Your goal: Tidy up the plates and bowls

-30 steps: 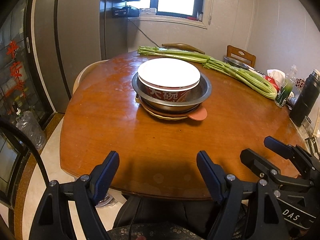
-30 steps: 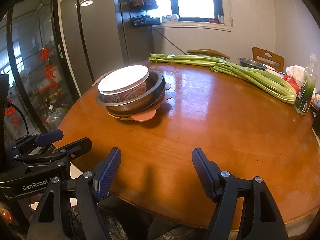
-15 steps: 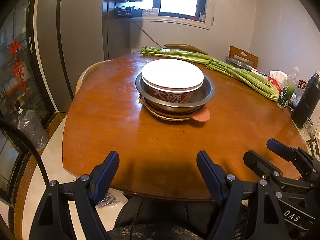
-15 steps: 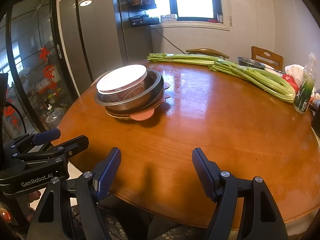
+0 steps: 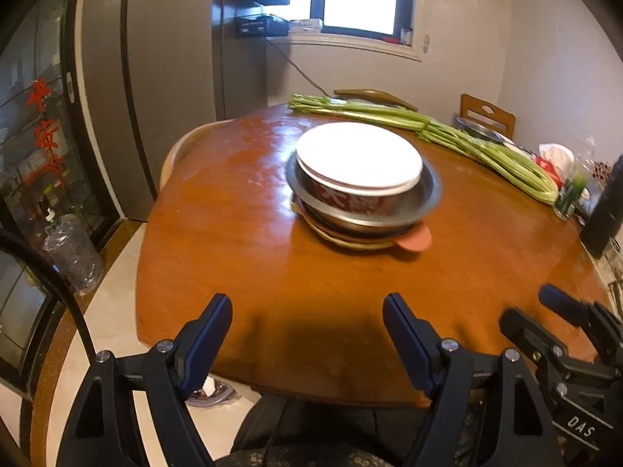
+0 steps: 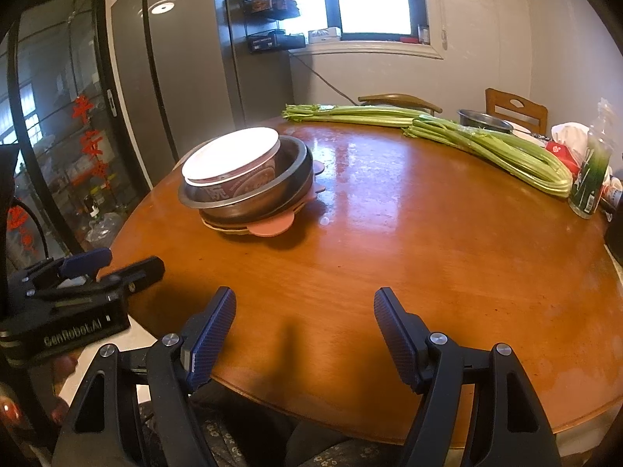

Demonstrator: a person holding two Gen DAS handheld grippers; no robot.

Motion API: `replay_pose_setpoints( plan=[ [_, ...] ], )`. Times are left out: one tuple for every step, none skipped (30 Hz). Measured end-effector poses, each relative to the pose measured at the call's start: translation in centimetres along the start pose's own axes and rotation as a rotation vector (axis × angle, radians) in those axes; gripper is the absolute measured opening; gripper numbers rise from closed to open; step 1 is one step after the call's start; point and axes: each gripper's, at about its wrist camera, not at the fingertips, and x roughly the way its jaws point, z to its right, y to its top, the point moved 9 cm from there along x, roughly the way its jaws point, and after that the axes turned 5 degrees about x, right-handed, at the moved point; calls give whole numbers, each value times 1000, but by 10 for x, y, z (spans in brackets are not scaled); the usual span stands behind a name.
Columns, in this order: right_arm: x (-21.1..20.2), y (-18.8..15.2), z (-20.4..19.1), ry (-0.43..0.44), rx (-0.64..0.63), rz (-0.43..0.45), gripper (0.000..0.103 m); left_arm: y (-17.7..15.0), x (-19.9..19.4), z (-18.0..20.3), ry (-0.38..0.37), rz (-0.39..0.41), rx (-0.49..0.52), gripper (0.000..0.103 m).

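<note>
Left gripper (image 5: 307, 330): we hold it over the near edge of the surface, its fingers (image 5: 206, 334) spread with nothing between them.
Right gripper (image 6: 305, 323): we hold it beside the left one, fingers (image 6: 393, 334) spread and empty too.
Surface (image 6: 389, 241): a round wooden top, bare in front of us.
Stack: past the bare stretch, well apart from both grippers, we see a white plate (image 5: 358, 153) lying on a red patterned bowl (image 5: 350, 198), which sits inside a metal bowl (image 5: 422, 198); that rests on flat plates (image 5: 350, 241) and a pink piece (image 5: 414, 239) sticking out at the bottom.
Celery (image 6: 486, 144): long bunches lie across the far side.
Green bottle (image 6: 590, 179): stands upright at the right edge, beside the celery ends.
</note>
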Motion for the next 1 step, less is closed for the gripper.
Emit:
replay_pose_setpoints(
  plan=[
    [1, 0, 2, -2, 3, -2, 75, 3, 0, -3, -4, 10, -9, 80]
  ],
)
